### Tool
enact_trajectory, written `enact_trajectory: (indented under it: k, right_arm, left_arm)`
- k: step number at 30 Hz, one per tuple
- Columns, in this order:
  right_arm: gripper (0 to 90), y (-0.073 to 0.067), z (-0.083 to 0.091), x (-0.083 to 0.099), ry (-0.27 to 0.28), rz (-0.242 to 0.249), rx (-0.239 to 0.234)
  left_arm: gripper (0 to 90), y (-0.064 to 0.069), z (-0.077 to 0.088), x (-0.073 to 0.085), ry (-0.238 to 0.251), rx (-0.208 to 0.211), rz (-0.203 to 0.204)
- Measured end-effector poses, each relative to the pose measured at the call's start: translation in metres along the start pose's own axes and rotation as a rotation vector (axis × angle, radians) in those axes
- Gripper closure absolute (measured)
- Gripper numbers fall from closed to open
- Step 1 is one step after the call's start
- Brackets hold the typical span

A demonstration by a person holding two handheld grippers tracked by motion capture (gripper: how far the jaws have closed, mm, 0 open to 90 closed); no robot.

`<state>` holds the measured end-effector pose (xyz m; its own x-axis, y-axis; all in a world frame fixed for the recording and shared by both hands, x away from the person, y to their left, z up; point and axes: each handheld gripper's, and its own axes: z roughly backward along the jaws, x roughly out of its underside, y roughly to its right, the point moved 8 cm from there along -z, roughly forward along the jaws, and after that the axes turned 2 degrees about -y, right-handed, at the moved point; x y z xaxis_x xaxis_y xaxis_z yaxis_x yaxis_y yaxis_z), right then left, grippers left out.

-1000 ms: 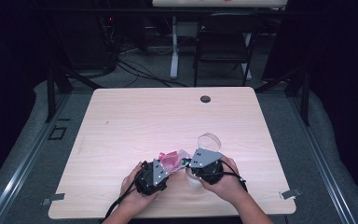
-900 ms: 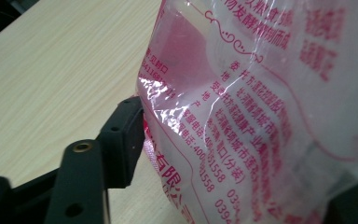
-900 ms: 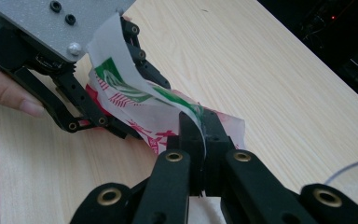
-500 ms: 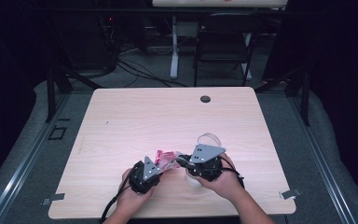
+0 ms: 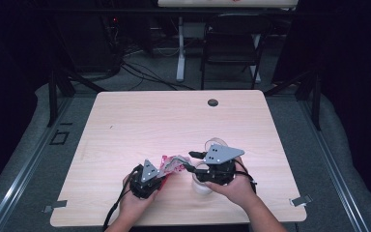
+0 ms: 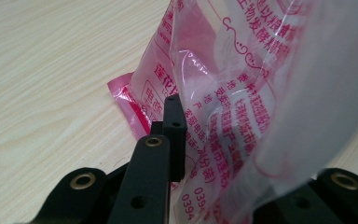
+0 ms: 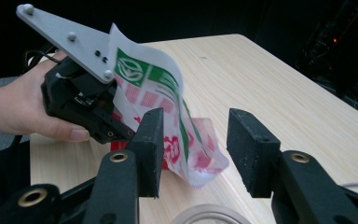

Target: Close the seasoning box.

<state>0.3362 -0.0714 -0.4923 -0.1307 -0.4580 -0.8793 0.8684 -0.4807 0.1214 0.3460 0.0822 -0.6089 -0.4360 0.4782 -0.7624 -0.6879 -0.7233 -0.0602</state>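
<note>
While left claw point(image 5: 162, 175) pinches printed bag point(image 5: 173, 163), jaws just closing, right claw point(image 5: 191, 160) spreads just beside it, level

The left gripper point(image 5: 166, 174) has just been closing on the pink printed bag point(image 5: 171, 163), which is now pinched between its jaws. The right gripper point(image 5: 191, 160) has just been opening, its jaws now spread beside the bag, free of it.

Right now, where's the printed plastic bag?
High view: the printed plastic bag is near the table's front edge, between the left gripper and the right gripper. The left one pinches it; the right one's jaws stand open.
</note>
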Motion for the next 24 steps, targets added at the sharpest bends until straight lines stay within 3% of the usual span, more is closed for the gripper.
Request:
enact_trajectory:
  k: [4,11,24]
  right_arm:
    - [55.2,0.006,0.005,-0.001,0.014,-0.045,0.005]
    - [53.8,0.017,0.015,-0.003,0.028,-0.054,0.051]
    - [51.9,0.040,0.041,-0.002,0.058,-0.088,0.147]
  left_arm:
    - [81.9,-0.002,0.001,-0.001,0.010,0.004,0.009]
    - [85.0,-0.010,0.006,-0.005,0.030,-0.012,0.017]
    - [86.5,-0.045,0.038,-0.027,0.083,-0.111,0.034]
